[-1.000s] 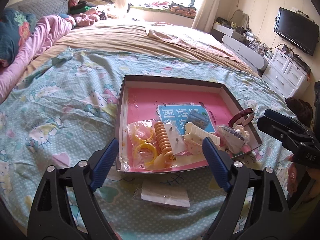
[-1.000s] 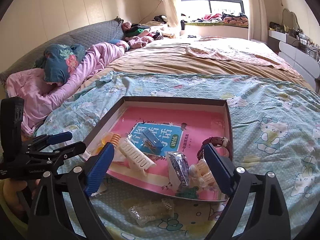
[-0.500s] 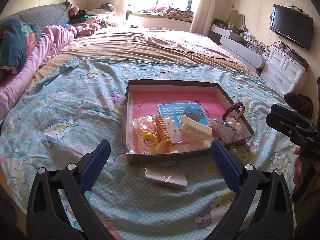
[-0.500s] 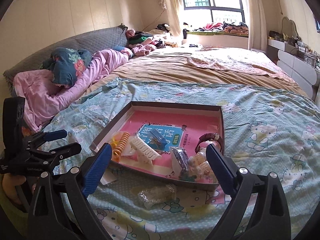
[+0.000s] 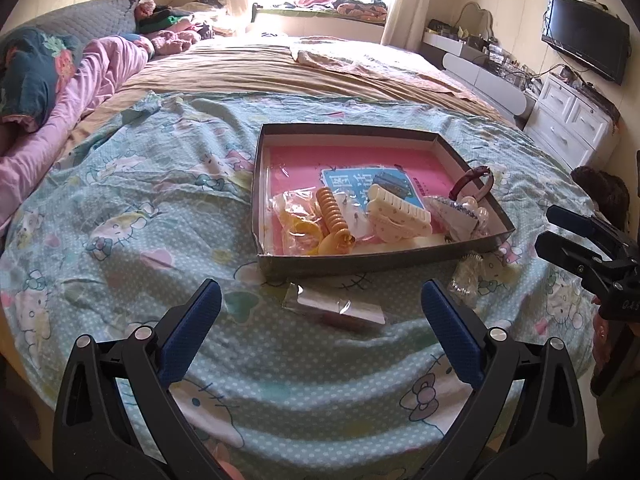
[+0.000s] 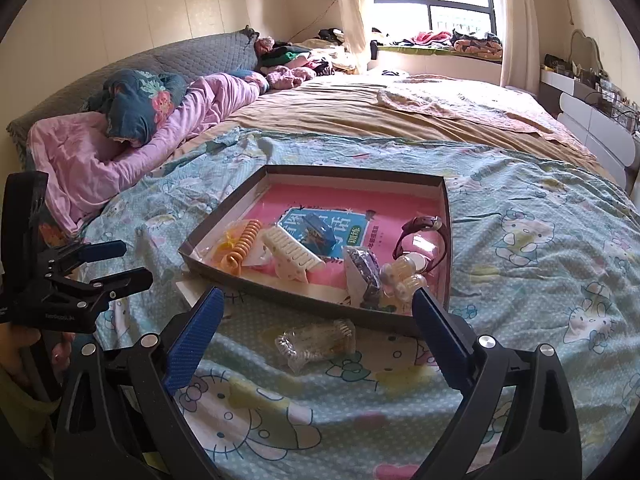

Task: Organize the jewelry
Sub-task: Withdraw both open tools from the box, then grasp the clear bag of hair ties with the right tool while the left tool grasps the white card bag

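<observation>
Both grippers, left (image 5: 320, 308) & right (image 6: 316, 316), have fingers spread wide, holding nothing. Packet (image 5: 334, 310) lies on bed btwn left fingers, box (image 5: 360, 266) just past. Next prob: pinch packet

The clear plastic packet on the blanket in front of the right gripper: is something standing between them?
Nothing visible does. The clear plastic packet lies alone on the blue cartoon blanket, between the open right gripper and the dark shallow cardboard tray.

We carry black plastic left gripper (image 5: 320, 312) and right gripper (image 6: 316, 318), blue ribbed pads (image 5: 191, 330), silver screws.
</observation>
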Available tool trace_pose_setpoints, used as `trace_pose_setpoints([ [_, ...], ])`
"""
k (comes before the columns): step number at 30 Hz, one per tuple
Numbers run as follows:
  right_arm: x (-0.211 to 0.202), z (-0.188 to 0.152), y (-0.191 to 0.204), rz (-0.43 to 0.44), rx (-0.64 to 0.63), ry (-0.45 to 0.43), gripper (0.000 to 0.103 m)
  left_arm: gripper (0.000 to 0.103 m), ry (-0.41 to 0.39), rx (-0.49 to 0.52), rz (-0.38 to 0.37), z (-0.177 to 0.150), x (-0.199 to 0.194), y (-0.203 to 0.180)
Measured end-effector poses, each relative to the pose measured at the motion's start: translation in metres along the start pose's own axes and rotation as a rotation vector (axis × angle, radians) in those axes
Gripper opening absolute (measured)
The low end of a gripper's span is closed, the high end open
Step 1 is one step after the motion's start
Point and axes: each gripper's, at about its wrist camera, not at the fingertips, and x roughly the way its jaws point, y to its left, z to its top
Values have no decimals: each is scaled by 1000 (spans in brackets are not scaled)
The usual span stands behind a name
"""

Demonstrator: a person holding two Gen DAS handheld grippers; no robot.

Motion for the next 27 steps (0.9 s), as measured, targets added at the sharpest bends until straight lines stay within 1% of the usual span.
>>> trace_pose_setpoints([
  [5, 8, -12, 3, 1, -7, 39, 94, 94, 34, 30, 9, -8, 8, -5],
  [11, 19, -22, 2, -1, -5, 81, 94, 94, 103, 35, 16, -19, 31, -5],
  [23, 50, -33, -7, -14, 8, 158, 94, 94, 189, 44, -14, -21, 70, -7],
  [27, 59, -35, -9, -14, 4, 177, 94, 94, 209, 60, 1, -20, 82, -9],
])
